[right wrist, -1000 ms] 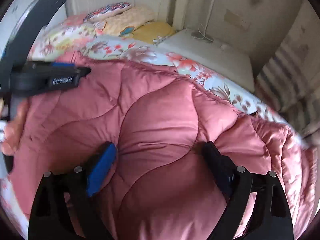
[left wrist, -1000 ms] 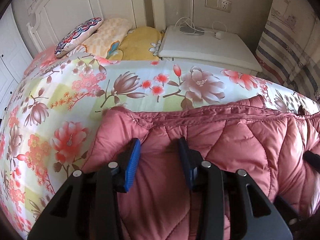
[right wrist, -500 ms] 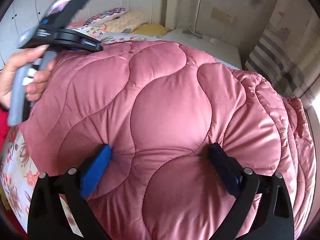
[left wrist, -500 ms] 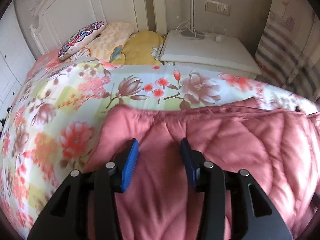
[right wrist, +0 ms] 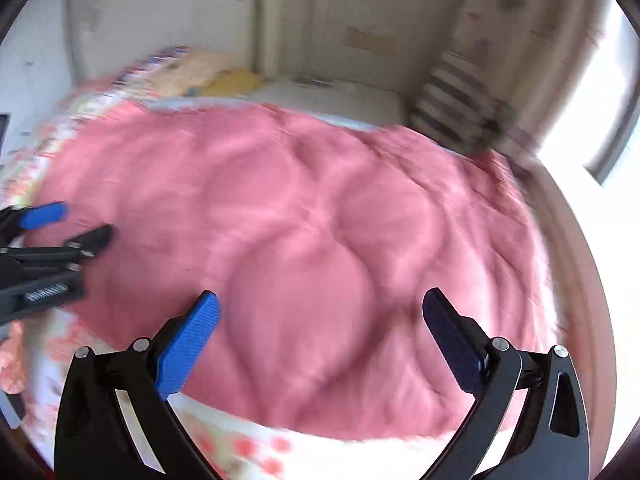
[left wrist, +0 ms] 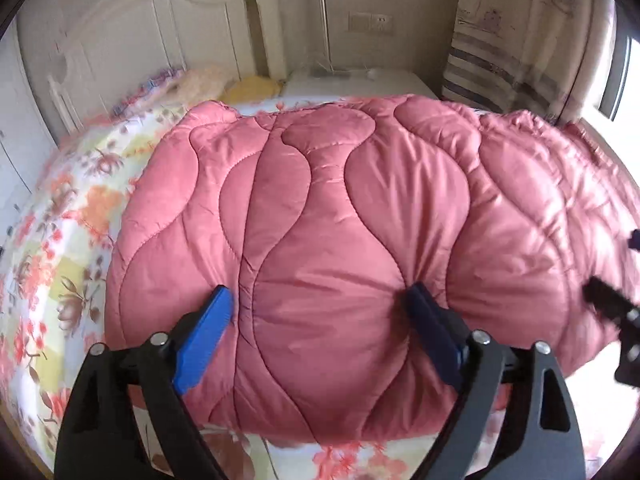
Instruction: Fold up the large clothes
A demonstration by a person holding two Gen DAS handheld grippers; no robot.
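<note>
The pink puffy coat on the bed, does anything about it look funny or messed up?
Nothing looks torn or spilled. The pink quilted coat lies folded on the floral bedspread. One odd spot: the fabric bunches and puckers where the left gripper presses its fingers into it. The right gripper is open; its view is too blurred to judge more.
</note>
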